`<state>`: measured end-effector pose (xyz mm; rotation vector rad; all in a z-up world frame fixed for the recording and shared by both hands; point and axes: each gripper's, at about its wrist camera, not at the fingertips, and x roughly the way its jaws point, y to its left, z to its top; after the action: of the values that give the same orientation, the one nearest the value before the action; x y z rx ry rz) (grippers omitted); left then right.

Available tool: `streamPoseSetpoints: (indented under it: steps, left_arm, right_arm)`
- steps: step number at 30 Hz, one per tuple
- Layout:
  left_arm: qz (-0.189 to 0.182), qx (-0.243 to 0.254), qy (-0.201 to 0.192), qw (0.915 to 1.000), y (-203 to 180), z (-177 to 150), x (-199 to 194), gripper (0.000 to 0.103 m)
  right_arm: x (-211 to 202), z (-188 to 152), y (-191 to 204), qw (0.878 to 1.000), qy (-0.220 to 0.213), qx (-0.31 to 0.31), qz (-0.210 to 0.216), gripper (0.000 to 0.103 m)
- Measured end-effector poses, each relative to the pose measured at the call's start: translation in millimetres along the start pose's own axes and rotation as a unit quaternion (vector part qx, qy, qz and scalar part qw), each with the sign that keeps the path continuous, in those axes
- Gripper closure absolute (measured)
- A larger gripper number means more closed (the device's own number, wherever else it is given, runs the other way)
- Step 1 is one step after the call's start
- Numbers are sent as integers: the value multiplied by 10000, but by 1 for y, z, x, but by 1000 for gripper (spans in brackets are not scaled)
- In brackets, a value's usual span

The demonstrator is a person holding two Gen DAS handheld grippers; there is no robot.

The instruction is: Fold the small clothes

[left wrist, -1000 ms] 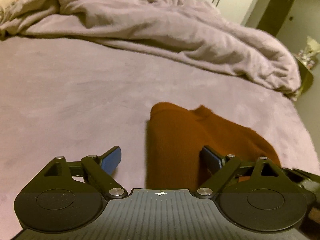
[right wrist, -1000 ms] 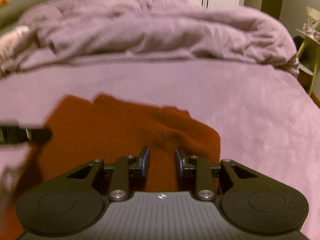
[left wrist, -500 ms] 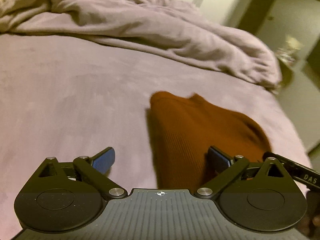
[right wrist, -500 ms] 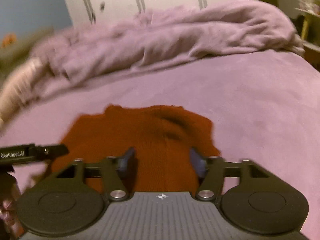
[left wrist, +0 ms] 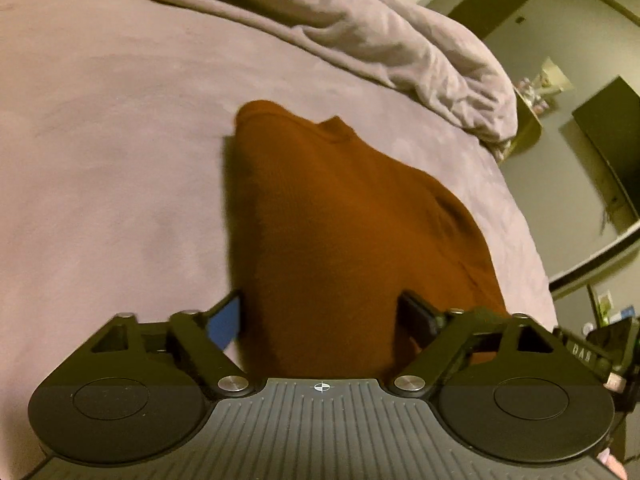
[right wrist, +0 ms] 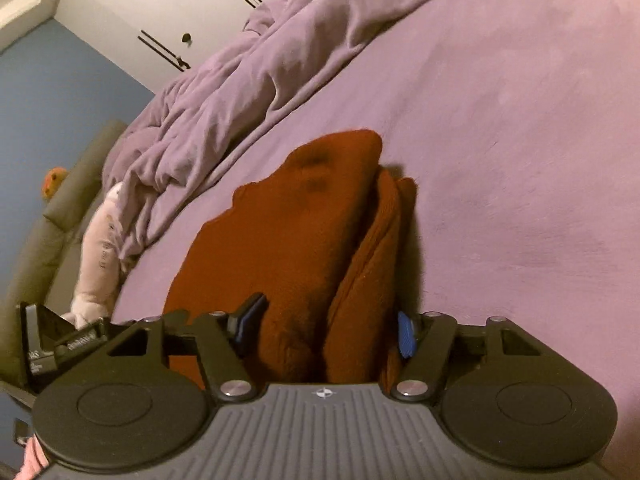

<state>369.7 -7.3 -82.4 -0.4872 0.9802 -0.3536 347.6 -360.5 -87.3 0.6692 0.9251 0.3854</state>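
A rust-brown knit garment [left wrist: 340, 220] lies folded on the purple bed cover [left wrist: 100, 140]. In the right wrist view the garment [right wrist: 288, 240] shows stacked layers along its right edge. My left gripper [left wrist: 320, 316] is open, its jaws standing either side of the garment's near left end. My right gripper [right wrist: 326, 328] is open, its jaws straddling the garment's near right end. Neither holds the cloth. The other gripper shows at the right edge of the left wrist view [left wrist: 592, 348] and at the left edge of the right wrist view [right wrist: 60, 344].
A crumpled purple duvet [left wrist: 340, 28] lies heaped across the far side of the bed, also in the right wrist view [right wrist: 240, 80]. A pale soft toy [right wrist: 100, 248] lies at the bed's left. A small table [left wrist: 532, 120] stands beyond the right edge.
Both grippers have tilted and moved in over the garment's near edge. The right gripper's jaws have opened wider and now straddle the folded layers.
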Motion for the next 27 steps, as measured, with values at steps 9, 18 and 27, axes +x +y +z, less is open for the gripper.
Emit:
streamPoseSetpoints:
  steps: [9,18,27]
  left_arm:
    - [-42,118,-149,9998,-3,0,-18,53]
    - [499,229,-209,9983,16,-6,-77,53]
    - [1568,725,-713,9824,27,2,-120,38]
  right_arm:
    - [14,-2,11,9996,-48,260,56,63]
    - [22,-23,56,9985,377,-75,386,68]
    - [14,-27,123,9825,78,-1492,-1111,44]
